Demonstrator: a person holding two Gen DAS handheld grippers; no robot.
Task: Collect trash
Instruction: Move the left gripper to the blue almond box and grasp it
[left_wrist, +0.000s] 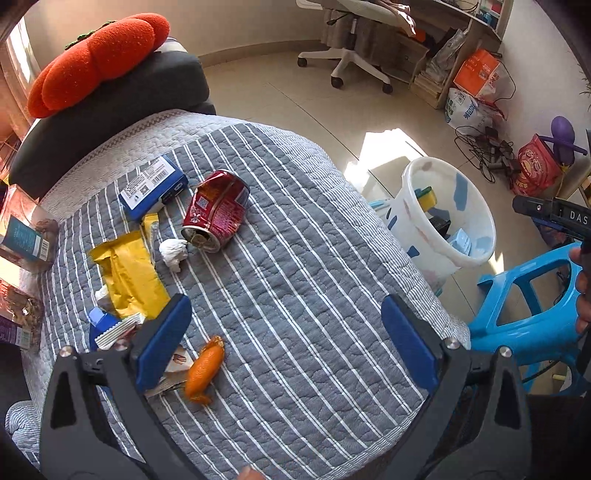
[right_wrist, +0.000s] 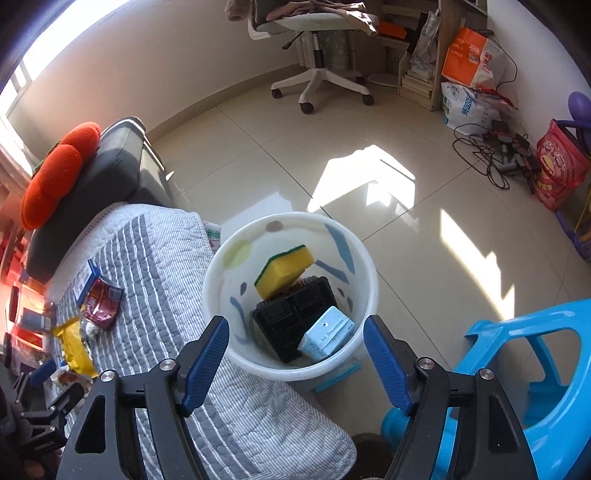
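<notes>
On the striped quilt (left_wrist: 295, 258) lie a crushed red can (left_wrist: 216, 210), a blue box (left_wrist: 153, 186), a yellow wrapper (left_wrist: 127, 273), a white paper wad (left_wrist: 173, 253) and an orange peel (left_wrist: 205, 369). My left gripper (left_wrist: 291, 339) is open and empty above the quilt, the peel by its left finger. My right gripper (right_wrist: 295, 354) is open and empty over the white bin (right_wrist: 218, 280), which holds a yellow sponge (right_wrist: 284, 269), a black tray (right_wrist: 291, 314) and a pale blue box (right_wrist: 327, 332). The bin also shows in the left wrist view (left_wrist: 413, 206).
A blue plastic stool (right_wrist: 517, 369) stands right of the bin. A dark cushion with an orange plush (left_wrist: 96, 59) sits behind the quilt. An office chair (right_wrist: 317, 55), bags and cables (right_wrist: 495, 151) are across the tiled floor. Snack packets (left_wrist: 22, 236) lie at the quilt's left edge.
</notes>
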